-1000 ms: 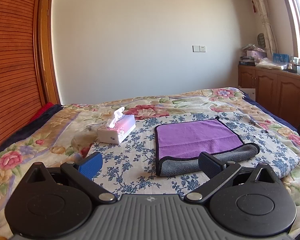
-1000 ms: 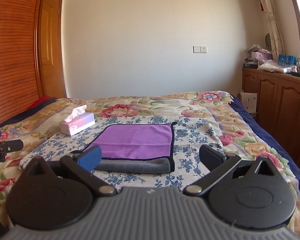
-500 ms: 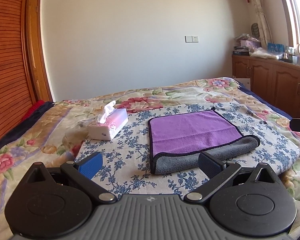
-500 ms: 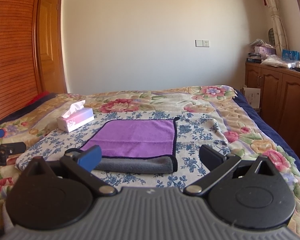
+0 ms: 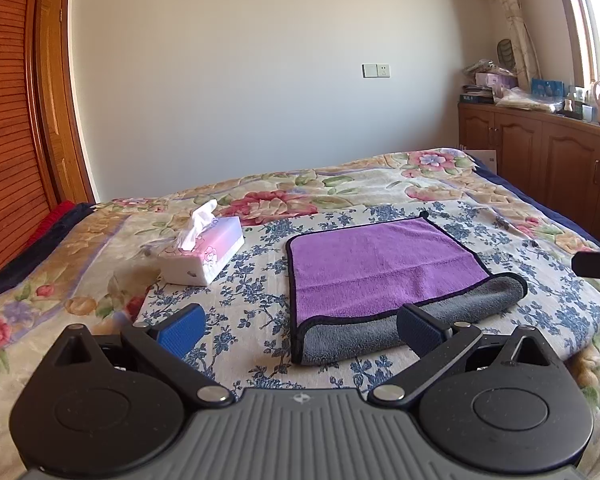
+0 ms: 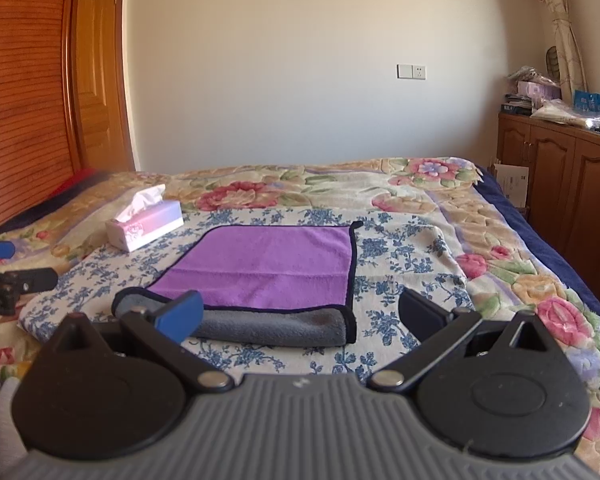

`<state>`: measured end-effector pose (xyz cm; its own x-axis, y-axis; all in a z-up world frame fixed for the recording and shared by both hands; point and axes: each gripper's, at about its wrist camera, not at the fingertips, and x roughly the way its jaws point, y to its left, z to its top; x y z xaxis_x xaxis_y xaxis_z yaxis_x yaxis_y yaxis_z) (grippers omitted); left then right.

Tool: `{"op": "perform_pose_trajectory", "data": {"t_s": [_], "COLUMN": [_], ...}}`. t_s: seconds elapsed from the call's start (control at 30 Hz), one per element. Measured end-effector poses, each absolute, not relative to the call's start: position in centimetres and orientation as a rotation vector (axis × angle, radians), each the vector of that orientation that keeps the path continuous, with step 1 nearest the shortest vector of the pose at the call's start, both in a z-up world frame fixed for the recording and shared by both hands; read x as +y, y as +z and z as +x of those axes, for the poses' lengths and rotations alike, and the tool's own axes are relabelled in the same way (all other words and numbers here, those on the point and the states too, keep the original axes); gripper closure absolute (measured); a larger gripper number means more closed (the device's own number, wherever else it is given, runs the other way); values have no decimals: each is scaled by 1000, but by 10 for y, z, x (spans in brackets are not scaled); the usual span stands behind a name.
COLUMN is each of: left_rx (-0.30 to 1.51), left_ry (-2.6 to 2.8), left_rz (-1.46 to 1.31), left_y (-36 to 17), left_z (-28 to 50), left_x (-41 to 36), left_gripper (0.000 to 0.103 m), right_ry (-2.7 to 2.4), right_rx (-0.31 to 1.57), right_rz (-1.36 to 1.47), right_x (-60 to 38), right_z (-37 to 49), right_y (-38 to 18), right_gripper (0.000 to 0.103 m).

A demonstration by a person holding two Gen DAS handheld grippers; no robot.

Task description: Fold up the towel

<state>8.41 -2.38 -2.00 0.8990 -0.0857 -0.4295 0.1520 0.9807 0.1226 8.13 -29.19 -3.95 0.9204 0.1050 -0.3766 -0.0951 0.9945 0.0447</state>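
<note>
Only the right view shows the left tool (image 6: pixel 4 272) beside the towel (image 6: pixel 268 264).

Bright daylight from the right; sharp, edges fisheye-bent.

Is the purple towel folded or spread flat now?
Folded: the towel lies doubled, its grey underside rolled out along the near edge.

Both wrist cameras look low across the bed (image 5: pixel 440 184) toward the far wall. Both views share the towel (image 5: pixel 380 264) and tissue box (image 6: pixel 146 226).
</note>
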Motion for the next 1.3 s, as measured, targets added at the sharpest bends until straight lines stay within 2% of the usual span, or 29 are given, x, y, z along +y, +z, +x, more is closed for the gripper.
{"op": "perform_pose_trajectory", "data": {"t_s": [1.3], "left_rx": [571], "left_ry": [-135], "left_rz": [49], "left_y": [-62], "left_z": [189], "left_x": [-10], "left_gripper": [2], "right_ry": [127], "right_rx": [494], "right_rz": [0], "right_x": [-297], "right_z": [172], "right_y": [-74], "right_gripper": [0]}}
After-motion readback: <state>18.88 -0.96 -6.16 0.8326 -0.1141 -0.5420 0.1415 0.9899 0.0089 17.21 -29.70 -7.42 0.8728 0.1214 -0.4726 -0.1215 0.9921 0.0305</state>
